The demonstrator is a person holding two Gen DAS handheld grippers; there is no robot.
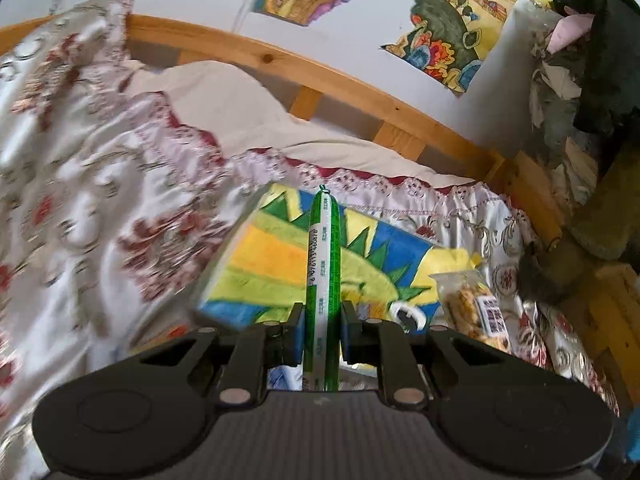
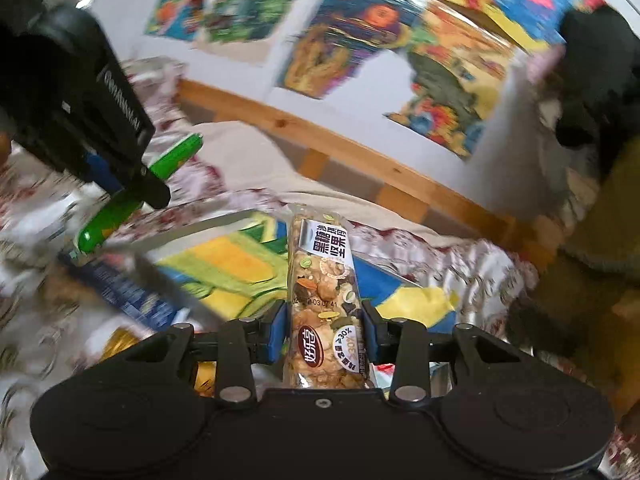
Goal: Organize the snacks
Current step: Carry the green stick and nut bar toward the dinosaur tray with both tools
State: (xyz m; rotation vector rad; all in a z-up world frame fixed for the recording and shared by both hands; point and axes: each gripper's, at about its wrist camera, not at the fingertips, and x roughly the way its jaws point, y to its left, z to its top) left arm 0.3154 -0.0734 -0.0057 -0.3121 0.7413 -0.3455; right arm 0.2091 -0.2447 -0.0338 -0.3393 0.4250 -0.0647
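Clamped between the blue pads of the left claw (image 1: 320, 334), a green sausage stick (image 1: 323, 264) is held upright along the line of the fingers, its knotted tip pointing away from the camera. A white label strip with printed characters is seen along its length. Beneath it, a colourful painted sheet (image 1: 264, 256) in yellow, green and blue is spread over the floral bedspread (image 1: 80, 184) of the bed. At the sheet's right edge, a clear-wrapped nut bar (image 1: 476, 308) is glimpsed, with the right claw's hardware just beside it.

Gripped by the right claw (image 2: 323, 330), the nut bar (image 2: 324, 280) is held lengthwise, raised above the sheet (image 2: 228, 260), its transparent wrapper showing brown clusters and a label of Chinese characters. The left claw (image 2: 132, 176) is seen at upper left of the right wrist view, shut on the sausage stick (image 2: 120, 204), which is carried tilted above a blurred blue packet (image 2: 120, 292).

A wooden bed frame (image 1: 320, 76) is recorded behind the bedding, and bright paintings (image 1: 448, 28) are fixed to the white wall above.
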